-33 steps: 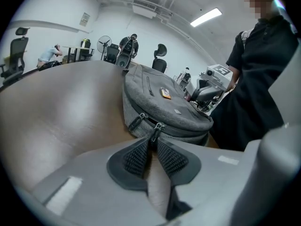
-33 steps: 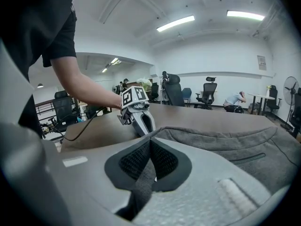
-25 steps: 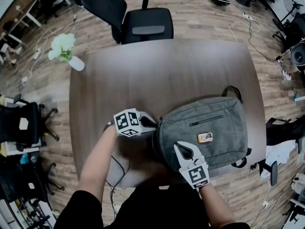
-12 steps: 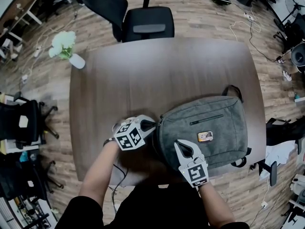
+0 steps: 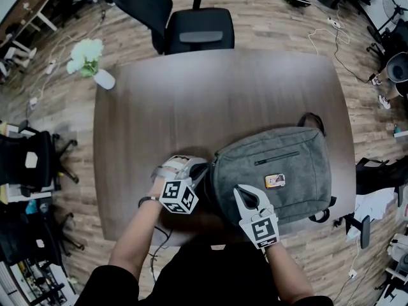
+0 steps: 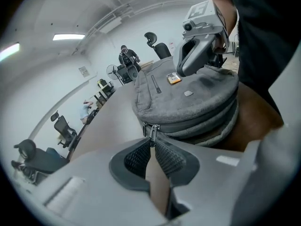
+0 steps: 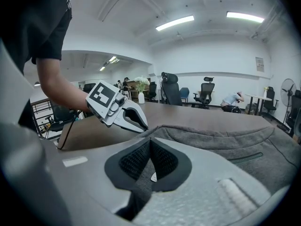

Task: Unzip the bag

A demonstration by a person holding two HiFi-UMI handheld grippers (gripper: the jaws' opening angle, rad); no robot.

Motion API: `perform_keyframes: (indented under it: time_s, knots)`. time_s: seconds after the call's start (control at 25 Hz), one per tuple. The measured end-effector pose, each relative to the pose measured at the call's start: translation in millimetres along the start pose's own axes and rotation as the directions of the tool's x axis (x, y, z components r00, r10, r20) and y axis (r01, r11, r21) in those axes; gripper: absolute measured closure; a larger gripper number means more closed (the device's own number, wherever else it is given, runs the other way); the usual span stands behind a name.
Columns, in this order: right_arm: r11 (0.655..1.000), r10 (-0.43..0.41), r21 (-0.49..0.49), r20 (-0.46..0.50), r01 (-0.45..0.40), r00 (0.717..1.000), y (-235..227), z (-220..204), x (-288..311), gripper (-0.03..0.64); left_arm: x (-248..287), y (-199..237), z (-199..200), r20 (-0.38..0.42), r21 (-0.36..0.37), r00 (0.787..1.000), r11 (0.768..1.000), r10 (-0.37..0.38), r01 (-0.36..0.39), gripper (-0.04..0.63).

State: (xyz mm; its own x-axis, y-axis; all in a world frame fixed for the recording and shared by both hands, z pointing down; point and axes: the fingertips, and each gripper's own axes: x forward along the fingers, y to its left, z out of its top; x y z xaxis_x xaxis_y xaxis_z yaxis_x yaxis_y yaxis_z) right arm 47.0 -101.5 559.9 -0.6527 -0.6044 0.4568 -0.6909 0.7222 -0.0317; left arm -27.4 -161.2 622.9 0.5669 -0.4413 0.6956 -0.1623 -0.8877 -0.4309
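Note:
A grey backpack (image 5: 280, 171) lies flat on the dark wooden table (image 5: 191, 101), towards its near right. An orange patch (image 5: 275, 181) marks its top face. At the bag's left end, my left gripper (image 5: 204, 166) has just been closing. The metal zipper pull (image 6: 152, 132) is pinched between its tips (image 6: 151, 143). My right gripper (image 5: 239, 191) is shut, and its tips (image 7: 150, 142) press down on the grey fabric (image 7: 225, 145) near the bag's near-left corner. The right gripper view shows the left gripper (image 7: 142, 125) just beyond the bag's edge.
A white vase of pale flowers (image 5: 86, 62) stands at the table's far left corner. A black office chair (image 5: 199, 34) is pushed up to the far edge. A dark cable (image 5: 159, 225) hangs over the near edge beside my left arm.
My left gripper has rolled at the bag's left end, its marker cube swinging down towards me while its tips stay by the zipper. The right gripper and the bag have not moved.

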Motion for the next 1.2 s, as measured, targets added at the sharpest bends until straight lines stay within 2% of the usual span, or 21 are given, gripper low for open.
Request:
perform_keyframes:
  time_s: [0.16, 0.24, 0.36, 0.48, 0.68, 0.76, 0.84, 0.96, 1.0, 1.08, 1.12, 1.2]
  knots:
    - [1.0, 0.003, -0.007, -0.006, -0.003, 1.0, 0.5, -1.2, -0.1, 0.614, -1.1, -3.2, 2.3, 0.004, 0.025, 0.999, 0.999, 0.043, -0.043, 0.541]
    - [1.0, 0.006, 0.001, 0.002, -0.006, 1.0, 1.2, -2.0, 0.2, 0.614, -2.5, -5.7, 3.4, 0.013, 0.01, 0.999, 0.999, 0.047, -0.047, 0.537]
    - [1.0, 0.011, 0.003, 0.004, -0.011, 1.0, 1.9, -1.6, 0.1, 0.614, -5.7, -9.1, 5.8, 0.046, -0.076, 0.999, 0.997, 0.014, -0.011, 0.531]
    - [1.0, 0.015, 0.004, 0.0, -0.015, 1.0, 2.7, -1.6, 0.7, 0.614, -7.0, -10.5, 6.2, 0.085, -0.192, 0.996, 0.98, -0.028, 0.044, 0.528]
    - [1.0, 0.016, 0.005, -0.001, -0.016, 1.0, 4.2, -1.3, 1.1, 0.614, -4.0, -9.1, 1.4, 0.113, -0.333, 0.992, 0.939, -0.048, 0.083, 0.525]
    - [1.0, 0.016, 0.003, -0.002, -0.016, 1.0, 4.7, -0.2, 1.1, 0.612, -4.7, -8.6, 1.6, 0.137, -0.391, 0.989, 0.915, -0.05, 0.1, 0.526]
    - [1.0, 0.016, -0.003, -0.006, -0.016, 1.0, 5.4, 0.0, 0.4, 0.614, -5.0, -9.3, 3.0, 0.171, -0.453, 0.984, 0.883, -0.052, 0.125, 0.528]
    - [1.0, 0.014, 0.004, -0.002, -0.014, 1.0, 6.5, -1.7, 0.1, 0.614, -4.9, -8.2, 4.1, 0.214, -0.546, 0.976, 0.822, -0.046, 0.159, 0.537]
    - [1.0, 0.014, 0.005, -0.001, -0.014, 1.0, 6.7, -2.0, 0.0, 0.614, -4.3, -7.5, 3.5, 0.221, -0.575, 0.974, 0.801, -0.045, 0.167, 0.567]
    - [1.0, 0.013, 0.005, -0.001, -0.013, 1.0, 7.4, -2.2, 0.2, 0.613, -2.3, -7.0, 1.8, 0.222, -0.615, 0.974, 0.77, -0.041, 0.173, 0.568]
    - [1.0, 0.014, 0.005, -0.001, -0.014, 1.0, 7.9, -2.1, 0.4, 0.614, -1.5, -6.9, 1.3, 0.219, -0.625, 0.975, 0.762, -0.038, 0.17, 0.568]
    - [1.0, 0.017, 0.005, -0.001, -0.017, 1.0, 8.5, -2.2, 0.5, 0.614, -0.4, -6.2, 1.7, 0.207, -0.626, 0.978, 0.764, -0.03, 0.156, 0.567]
